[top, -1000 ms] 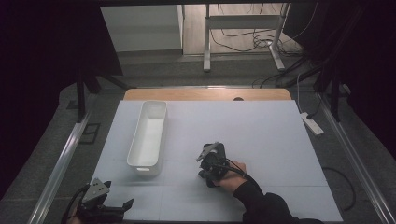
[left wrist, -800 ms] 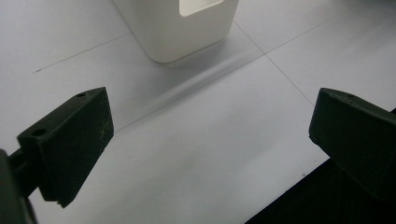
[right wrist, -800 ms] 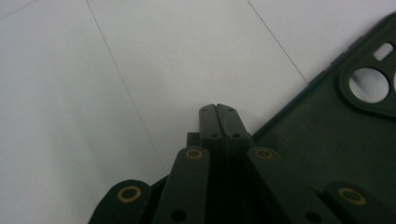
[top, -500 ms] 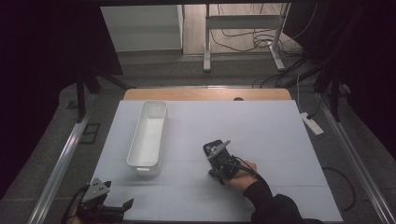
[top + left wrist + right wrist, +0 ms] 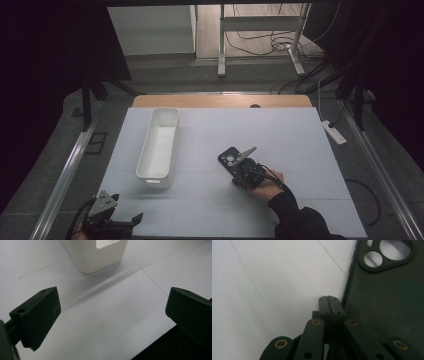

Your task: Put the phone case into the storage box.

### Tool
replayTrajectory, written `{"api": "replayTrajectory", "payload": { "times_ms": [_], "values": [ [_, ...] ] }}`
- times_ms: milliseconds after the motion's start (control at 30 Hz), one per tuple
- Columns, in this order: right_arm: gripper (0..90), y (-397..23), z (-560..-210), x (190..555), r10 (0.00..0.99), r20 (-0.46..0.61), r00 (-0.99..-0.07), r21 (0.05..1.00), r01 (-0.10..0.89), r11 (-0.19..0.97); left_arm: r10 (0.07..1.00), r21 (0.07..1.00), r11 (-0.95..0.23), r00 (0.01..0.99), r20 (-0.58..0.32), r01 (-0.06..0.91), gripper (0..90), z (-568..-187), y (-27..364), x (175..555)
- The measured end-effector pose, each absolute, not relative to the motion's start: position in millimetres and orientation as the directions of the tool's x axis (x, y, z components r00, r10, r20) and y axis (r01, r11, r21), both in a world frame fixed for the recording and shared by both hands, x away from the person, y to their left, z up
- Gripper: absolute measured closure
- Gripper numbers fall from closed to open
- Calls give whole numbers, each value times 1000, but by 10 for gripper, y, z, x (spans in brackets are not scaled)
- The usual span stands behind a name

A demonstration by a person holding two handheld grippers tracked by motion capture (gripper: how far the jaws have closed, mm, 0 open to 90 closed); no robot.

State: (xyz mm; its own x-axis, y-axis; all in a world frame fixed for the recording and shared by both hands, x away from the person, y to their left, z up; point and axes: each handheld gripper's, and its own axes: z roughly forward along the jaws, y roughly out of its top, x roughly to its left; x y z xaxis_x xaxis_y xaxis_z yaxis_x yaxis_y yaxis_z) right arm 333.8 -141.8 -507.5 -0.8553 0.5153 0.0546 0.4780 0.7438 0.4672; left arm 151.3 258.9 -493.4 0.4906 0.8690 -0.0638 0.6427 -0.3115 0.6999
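Observation:
A black phone case (image 5: pixel 229 159) lies flat on the white table (image 5: pixel 300 145), right of centre; its camera cutout faces up. My right gripper (image 5: pixel 236 169) is shut, jaws pressed together with nothing between them. In the right gripper view its tip (image 5: pixel 329 299) rests right beside the long edge of the phone case (image 5: pixel 387 302); I cannot tell whether it touches. My left gripper (image 5: pixel 125 225) stays low at the table's front left corner, jaws wide apart and empty. In the left gripper view it (image 5: pixel 110 312) points at the near end of a white bin (image 5: pixel 100 252).
The long white bin (image 5: pixel 160 145) stands empty at the left of the table, lengthwise away from me. A wooden strip (image 5: pixel 220 101) borders the far edge. Metal rails (image 5: pixel 65 170) run along both sides, and a power strip (image 5: pixel 332 132) lies off the right edge.
My right hand and its shut gripper have slid to the right across the table, and the phone case now shows just ahead of the tip. The left gripper has stayed put.

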Motion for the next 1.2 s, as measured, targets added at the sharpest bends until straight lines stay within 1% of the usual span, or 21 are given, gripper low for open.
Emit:
{"api": "replayTrajectory", "payload": {
  "times_ms": [200,400,533,767,833,900,933,967,1000,1067,1133,1167,1200],
  "values": [
    [900,-1479,-5073,3374,530,53,-846,469,490,735,869,700,-313,491,-62,642,8,-4933,2589,1513],
    [899,-1455,-5060,3347,536,40,-844,464,490,738,869,700,-314,492,-61,642,8,-4932,2588,1511],
    [894,-1427,-4981,3306,528,29,-849,487,474,734,868,700,-316,492,-60,641,8,-4934,2586,1512],
    [784,-1415,-4846,3271,534,-12,-845,522,450,724,868,699,-317,493,-59,641,8,-4934,2585,1512],
    [716,-1412,-4824,3268,532,-9,-847,522,449,725,868,699,-317,493,-59,641,8,-4934,2585,1512],
    [705,-1411,-4817,3266,534,-16,-846,518,449,728,868,699,-317,493,-59,641,8,-4934,2585,1513],
    [640,-1410,-4799,3266,540,-36,-841,522,445,727,868,699,-317,493,-59,641,8,-4934,2585,1513],
    [640,-1410,-4799,3266,540,-36,-841,522,445,727,868,699,-317,493,-59,641,8,-4934,2584,1513],
    [622,-1410,-4794,3269,541,-35,-840,522,446,727,868,698,-318,493,-57,642,8,-4934,2584,1513],
    [544,-1409,-4768,3270,549,-40,-835,529,448,721,868,698,-319,493,-57,642,9,-4934,2584,1514],
    [529,-1408,-4757,3272,551,-40,-833,532,449,718,868,697,-319,493,-57,642,9,-4934,2584,1514],
    [493,-1408,-4750,3276,554,-37,-832,532,452,715,868,697,-320,493,-56,642,9,-4934,2583,1514],
    [438,-1403,-4743,3279,556,-30,-831,528,459,715,868,696,-321,494,-56,642,9,-4934,2583,1514]
  ]
}}
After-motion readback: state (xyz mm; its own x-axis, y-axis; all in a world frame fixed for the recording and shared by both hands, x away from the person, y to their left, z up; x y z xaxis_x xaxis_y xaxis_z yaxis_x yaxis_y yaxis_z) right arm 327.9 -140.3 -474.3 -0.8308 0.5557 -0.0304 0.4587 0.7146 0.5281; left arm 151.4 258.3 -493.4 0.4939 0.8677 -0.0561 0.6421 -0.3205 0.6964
